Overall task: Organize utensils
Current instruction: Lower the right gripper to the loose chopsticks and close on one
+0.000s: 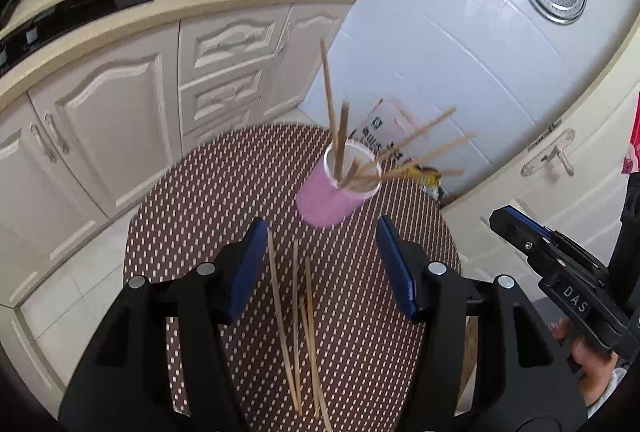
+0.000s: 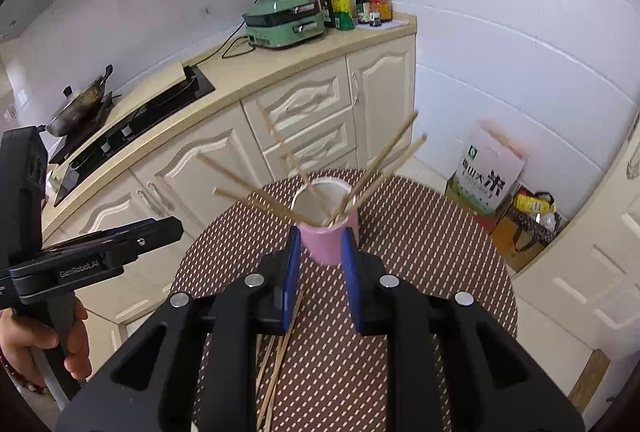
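Left gripper [image 1: 322,236]: jaws wide, nothing between the pads; aimed down at the round brown dotted table [image 1: 208,184].
Right gripper [image 2: 320,246]: jaws narrow, empty.
Pink cup [image 1: 330,198]: upright on the table, just ahead of both grippers, holding several wooden chopsticks [image 1: 340,140] fanned outward.
Loose chopsticks [image 1: 298,320]: lying flat on the table beneath the left gripper, between its fingers; in the right view, under its left finger.
Background: cream cabinets [image 2: 304,104], green appliance [image 2: 286,20].
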A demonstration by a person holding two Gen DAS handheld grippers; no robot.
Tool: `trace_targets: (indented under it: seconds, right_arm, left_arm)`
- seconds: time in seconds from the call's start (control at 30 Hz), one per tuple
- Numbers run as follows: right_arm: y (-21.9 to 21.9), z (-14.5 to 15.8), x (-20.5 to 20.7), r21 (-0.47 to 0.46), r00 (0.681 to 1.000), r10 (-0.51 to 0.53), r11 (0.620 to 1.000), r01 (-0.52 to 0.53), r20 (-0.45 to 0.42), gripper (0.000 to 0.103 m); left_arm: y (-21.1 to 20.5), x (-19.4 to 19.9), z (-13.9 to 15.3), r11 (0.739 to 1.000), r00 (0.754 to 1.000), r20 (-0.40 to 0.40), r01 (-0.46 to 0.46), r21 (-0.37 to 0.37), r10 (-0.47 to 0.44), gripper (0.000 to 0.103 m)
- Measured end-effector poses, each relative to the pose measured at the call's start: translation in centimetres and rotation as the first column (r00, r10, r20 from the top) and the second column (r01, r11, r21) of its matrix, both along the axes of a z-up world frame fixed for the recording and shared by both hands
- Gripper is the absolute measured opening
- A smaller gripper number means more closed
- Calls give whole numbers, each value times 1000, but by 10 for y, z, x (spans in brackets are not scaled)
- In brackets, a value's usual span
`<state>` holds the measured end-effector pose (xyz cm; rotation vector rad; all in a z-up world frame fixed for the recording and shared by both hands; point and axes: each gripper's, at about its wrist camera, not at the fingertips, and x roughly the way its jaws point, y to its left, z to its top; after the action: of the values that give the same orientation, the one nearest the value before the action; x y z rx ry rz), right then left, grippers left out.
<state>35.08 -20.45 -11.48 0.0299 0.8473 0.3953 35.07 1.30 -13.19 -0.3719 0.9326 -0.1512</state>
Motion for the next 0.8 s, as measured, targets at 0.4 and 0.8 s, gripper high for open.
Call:
trace_targets:
  seconds: [0.4,0.8]
  right_arm:
    - [27,-87,-13,53,953,13,999,3,-301,19]
    - [53,-156,41,63,873,20,998,13,-488,19]
  left_arm:
    - [-1,-20,-71,999,980,-190,53,-9,-53,56]
    - [8,9,-122,1000,950,-311,9,-6,-11,56]
